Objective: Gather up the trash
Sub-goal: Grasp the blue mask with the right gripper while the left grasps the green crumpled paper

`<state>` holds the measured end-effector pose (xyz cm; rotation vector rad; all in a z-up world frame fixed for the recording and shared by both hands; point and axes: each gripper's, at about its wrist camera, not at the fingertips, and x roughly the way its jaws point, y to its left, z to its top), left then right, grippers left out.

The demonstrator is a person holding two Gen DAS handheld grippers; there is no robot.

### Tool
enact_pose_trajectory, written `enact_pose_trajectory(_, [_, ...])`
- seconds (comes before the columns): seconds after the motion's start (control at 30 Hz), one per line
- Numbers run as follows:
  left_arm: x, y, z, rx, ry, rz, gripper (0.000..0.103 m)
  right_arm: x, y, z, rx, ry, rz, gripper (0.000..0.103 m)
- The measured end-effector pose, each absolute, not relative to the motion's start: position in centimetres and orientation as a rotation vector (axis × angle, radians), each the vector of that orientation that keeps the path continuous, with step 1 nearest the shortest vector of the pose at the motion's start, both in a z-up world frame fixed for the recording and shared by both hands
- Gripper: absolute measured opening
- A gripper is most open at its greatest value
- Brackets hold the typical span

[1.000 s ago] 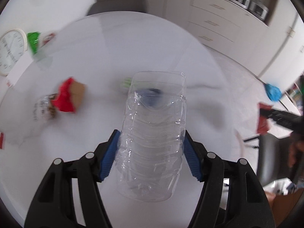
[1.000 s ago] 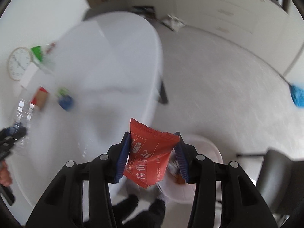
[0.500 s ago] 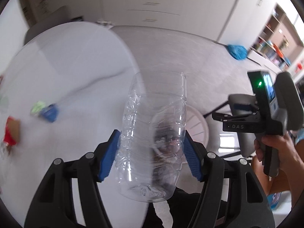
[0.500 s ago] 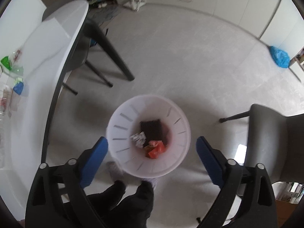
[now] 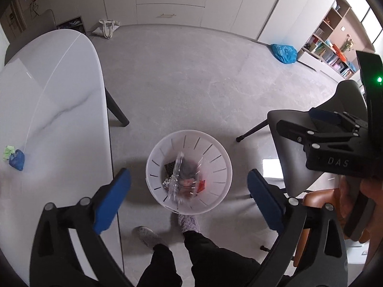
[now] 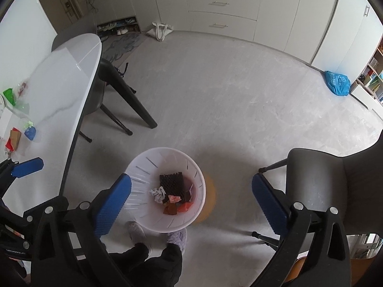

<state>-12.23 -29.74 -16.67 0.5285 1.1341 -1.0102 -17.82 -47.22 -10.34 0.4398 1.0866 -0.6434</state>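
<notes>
- Two grippers, both with fingers spread wide and nothing between them: the left gripper (image 5: 189, 199) and the right gripper (image 6: 191, 199) hang over the floor.
- Just ahead of and between both pairs of fingertips stands the white bin (image 5: 222, 165) (image 6: 143, 167); a clear bottle (image 5: 178, 179), blurred, shows inside its rim in the left view, over wrappers and a dark pad.
- Past the left fingers, on the table (image 5: 59, 95) (image 6: 64, 91), trash remains: a blue wad (image 5: 17, 160) (image 6: 30, 134) touching a green scrap (image 5: 8, 151).
- Likely light, soft and crushable, these need only a gentle pinch across the middle.
- The tabletop looks glossy, so such scraps may slide under a pad.
- Farther out: grey floor, a chair (image 6: 335, 186) right of the fingers, then cabinets (image 6: 222, 4) at the wall.
</notes>
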Motion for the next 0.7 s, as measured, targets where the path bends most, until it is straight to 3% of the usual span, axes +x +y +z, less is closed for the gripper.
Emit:
enact_pose_trajectory(0.4, [-9.9, -26.2, -14.4, 0.444, 1.106, -0.907, 0.095, -15.7, -45.3, -8.8, 0.431, 1.072, -0.575, 0.1])
enact_pose_trajectory(0.7, [-4.7, -16.6, -11.7, 0.339, 1.056, -0.707, 0.095, -7.4, -38.9, -7.3, 0.372, 1.037, -0.367, 0.1])
